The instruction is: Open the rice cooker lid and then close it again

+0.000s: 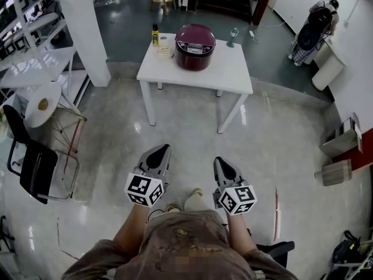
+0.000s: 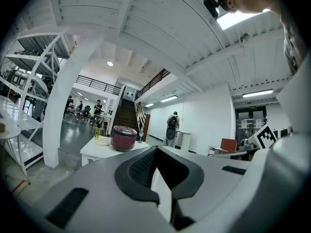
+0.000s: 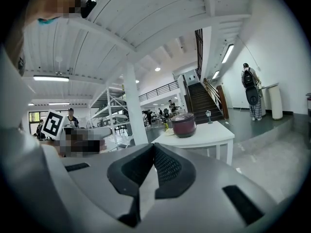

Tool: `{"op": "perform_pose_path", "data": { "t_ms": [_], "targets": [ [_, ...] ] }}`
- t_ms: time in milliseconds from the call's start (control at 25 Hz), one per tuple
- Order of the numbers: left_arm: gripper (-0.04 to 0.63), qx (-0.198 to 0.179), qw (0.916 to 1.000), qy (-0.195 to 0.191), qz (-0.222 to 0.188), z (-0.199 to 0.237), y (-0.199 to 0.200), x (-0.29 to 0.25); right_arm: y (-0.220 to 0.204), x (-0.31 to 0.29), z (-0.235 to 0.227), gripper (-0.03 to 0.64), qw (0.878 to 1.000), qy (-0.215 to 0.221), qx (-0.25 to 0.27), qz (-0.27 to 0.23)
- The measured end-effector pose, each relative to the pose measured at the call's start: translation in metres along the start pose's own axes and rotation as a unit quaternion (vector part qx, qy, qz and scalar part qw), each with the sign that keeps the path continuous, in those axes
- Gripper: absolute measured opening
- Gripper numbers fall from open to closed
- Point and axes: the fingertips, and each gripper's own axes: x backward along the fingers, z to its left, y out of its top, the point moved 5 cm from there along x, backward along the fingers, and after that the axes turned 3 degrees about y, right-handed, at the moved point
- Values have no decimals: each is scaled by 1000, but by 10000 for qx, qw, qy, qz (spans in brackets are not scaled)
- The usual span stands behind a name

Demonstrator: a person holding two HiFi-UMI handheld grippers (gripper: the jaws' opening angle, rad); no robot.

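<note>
Task not started, as far as I can judge. Rice cooker (image 1: 195, 46) sits lid down on the white table (image 1: 233, 77), at 12 o'clock from the person and well apart from both grippers. Left gripper (image 1: 164, 150) at 11 o'clock and right gripper (image 1: 218, 161) at 1 o'clock both have jaws together with nothing in them. Yellow bottle (image 1: 155, 35) stands at the cooker's 10 o'clock. Left to do: approach, open lid, close lid.
</note>
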Motion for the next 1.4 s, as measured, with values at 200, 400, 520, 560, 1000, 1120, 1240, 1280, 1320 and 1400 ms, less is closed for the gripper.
{"op": "perform_pose_path", "data": {
  "t_ms": [200, 400, 520, 560, 1000, 1120, 1240, 1280, 1320, 1400],
  "targets": [
    [18, 44, 10000, -44, -57, 10, 0, -10, -1, -15, -3, 2, 10000, 62, 41, 27],
    [18, 81, 9999, -84, -78, 25, 1, -29, 0, -45, -13, 2, 9999, 110, 48, 68],
    [19, 140, 9998, -50, -106, 36, 4, -43, 6, -66, -21, 2, 9998, 153, 67, 62],
    [18, 151, 9998, -30, -111, 40, 6, -49, 8, -73, -23, 2, 9998, 172, 69, 64],
    [18, 192, 9998, 3, -85, 75, 24, -142, 42, -160, -79, 2, 9995, 290, 86, 53],
    [18, 171, 9998, 20, -92, 81, 31, -173, 56, -182, -102, 2, 9995, 299, 61, -7],
    [19, 193, 9998, 66, -84, 86, 37, -202, 67, -202, -124, 2, 9994, 355, 60, 6],
    [18, 188, 9998, 80, -79, 88, 39, -212, 71, -209, -131, 2, 9993, 377, 61, 10],
    [18, 167, 9998, 97, -77, 89, 40, -222, 75, -216, -138, 2, 9992, 402, 61, 10],
    [18, 119, 9998, 153, -73, 93, 43, -241, 82, -231, -152, 2, 9989, 465, 63, 13]
  ]
}}
